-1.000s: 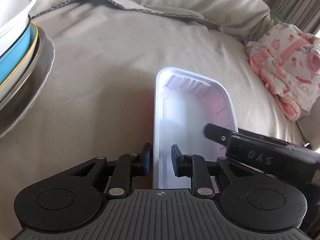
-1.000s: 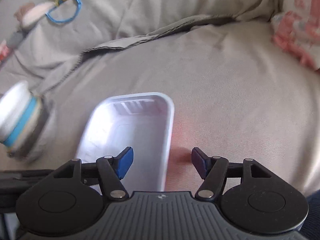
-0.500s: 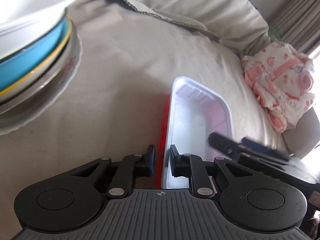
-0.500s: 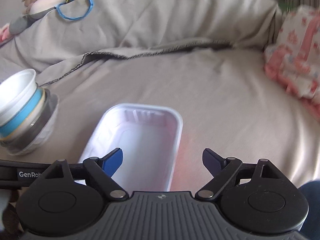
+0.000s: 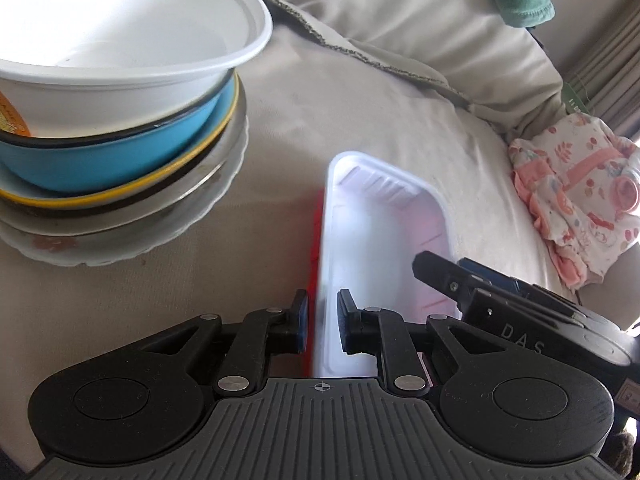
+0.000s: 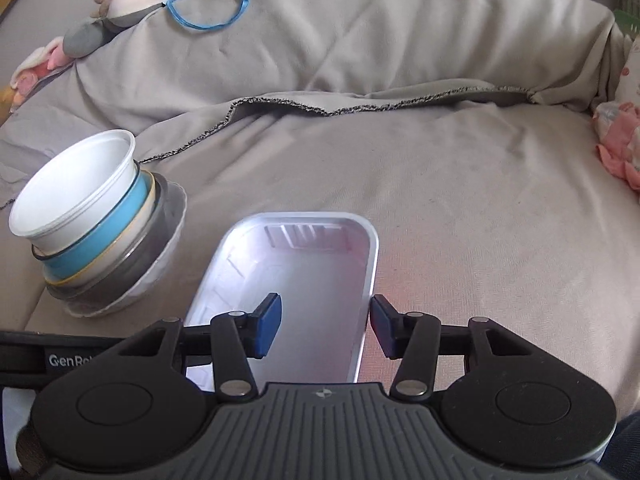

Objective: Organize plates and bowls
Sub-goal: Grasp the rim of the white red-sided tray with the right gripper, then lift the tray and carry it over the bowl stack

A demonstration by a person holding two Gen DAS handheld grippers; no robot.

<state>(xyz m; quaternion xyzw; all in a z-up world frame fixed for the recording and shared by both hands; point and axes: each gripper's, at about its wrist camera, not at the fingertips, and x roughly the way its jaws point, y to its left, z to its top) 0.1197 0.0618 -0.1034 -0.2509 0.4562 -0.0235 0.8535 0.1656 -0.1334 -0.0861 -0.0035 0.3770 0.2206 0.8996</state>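
Left wrist view: the left gripper (image 5: pixel 323 322) is clamped on the left wall of the tray (image 5: pixel 384 236), which hangs tilted over the sheet (image 5: pixel 360 100), with the stack (image 5: pixel 116 120) of bowls and plates close on its left and the right gripper (image 5: pixel 448 276) reaching in at its right wall. Right wrist view: the right gripper (image 6: pixel 325 326) straddles the right wall of the tray (image 6: pixel 308 264), its jaws having just been closing, the outer pad seemingly touching the rim and the inner one clear; the stack (image 6: pixel 100 220) stands to the left on the sheet (image 6: pixel 460 200)
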